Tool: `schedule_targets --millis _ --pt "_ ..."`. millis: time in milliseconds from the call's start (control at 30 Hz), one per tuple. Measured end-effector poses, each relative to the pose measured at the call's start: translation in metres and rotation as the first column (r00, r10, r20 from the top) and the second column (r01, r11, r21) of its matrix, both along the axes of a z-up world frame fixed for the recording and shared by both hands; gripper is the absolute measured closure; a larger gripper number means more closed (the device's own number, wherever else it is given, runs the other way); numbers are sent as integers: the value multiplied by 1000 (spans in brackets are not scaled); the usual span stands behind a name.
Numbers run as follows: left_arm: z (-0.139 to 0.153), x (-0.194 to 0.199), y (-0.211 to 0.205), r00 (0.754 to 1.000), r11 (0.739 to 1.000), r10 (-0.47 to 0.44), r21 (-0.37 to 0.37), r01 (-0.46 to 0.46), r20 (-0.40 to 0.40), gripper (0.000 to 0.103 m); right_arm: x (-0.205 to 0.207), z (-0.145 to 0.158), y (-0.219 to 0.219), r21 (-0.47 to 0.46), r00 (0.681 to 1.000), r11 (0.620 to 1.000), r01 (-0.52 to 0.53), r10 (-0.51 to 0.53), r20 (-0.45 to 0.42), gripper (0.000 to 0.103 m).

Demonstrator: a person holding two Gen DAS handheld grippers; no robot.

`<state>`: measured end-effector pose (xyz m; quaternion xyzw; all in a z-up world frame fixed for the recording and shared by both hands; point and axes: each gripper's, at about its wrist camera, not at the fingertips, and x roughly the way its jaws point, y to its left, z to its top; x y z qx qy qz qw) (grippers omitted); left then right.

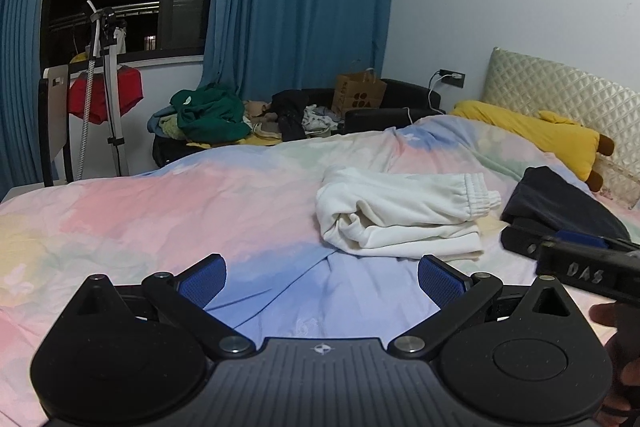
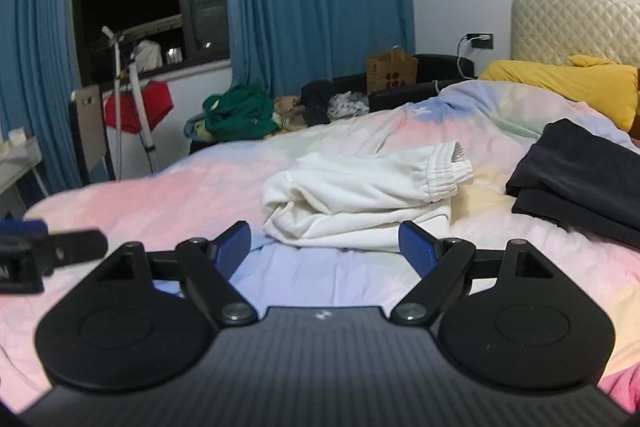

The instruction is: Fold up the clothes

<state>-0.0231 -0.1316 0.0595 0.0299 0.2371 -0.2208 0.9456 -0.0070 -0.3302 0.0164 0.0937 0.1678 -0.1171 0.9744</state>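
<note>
Left wrist view: folded white sweatpants, cuff on top, on bedspread.

Bare pastel duvet filled the frame's left and centre — passable. Obstacles: folded white garment centre-right, black folded garment at right edge — a narrow strip of duvet lay between them.
</note>
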Motion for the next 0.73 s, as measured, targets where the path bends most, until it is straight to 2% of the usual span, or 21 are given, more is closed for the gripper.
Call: schedule_targets --millis 233,733 --pt "1 1 -1 1000 1000 16 8 -16 5 0 -2 0 -8 52 1000 999 -1 1 0 20" --pt "1 -1 0 999 999 35 27 -35 11 0 3 0 8 -41 999 999 -17 15 -41 20"
